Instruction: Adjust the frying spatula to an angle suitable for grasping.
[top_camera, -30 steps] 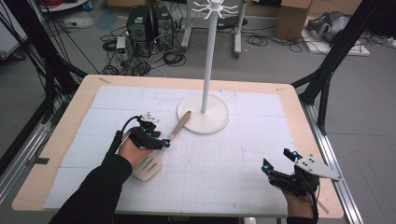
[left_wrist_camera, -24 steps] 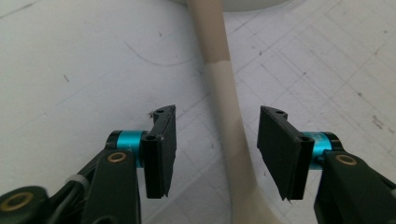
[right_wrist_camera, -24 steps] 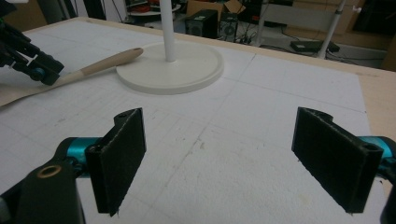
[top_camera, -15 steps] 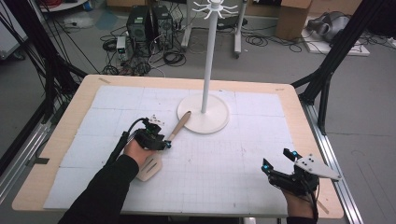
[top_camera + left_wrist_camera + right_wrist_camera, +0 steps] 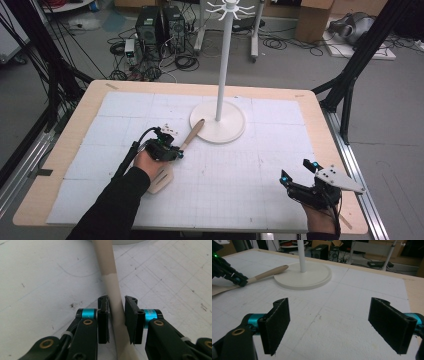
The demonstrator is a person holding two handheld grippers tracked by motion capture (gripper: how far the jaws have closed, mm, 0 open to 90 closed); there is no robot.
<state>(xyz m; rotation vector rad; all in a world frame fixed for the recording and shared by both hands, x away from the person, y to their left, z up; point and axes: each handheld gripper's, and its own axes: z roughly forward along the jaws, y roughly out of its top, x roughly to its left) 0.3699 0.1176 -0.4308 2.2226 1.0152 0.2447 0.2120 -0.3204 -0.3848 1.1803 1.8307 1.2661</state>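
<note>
A white gridded mat lies bare between the left gripper and the right gripper, giving open passage across the table's middle; at the far centre a white stand rises on a round base, blocking that way; a wooden spatula lies slantwise from the base's edge toward the near left, barring the left side.

Grey floor strewn with cables, computer towers, cardboard box, black frame struts
</note>
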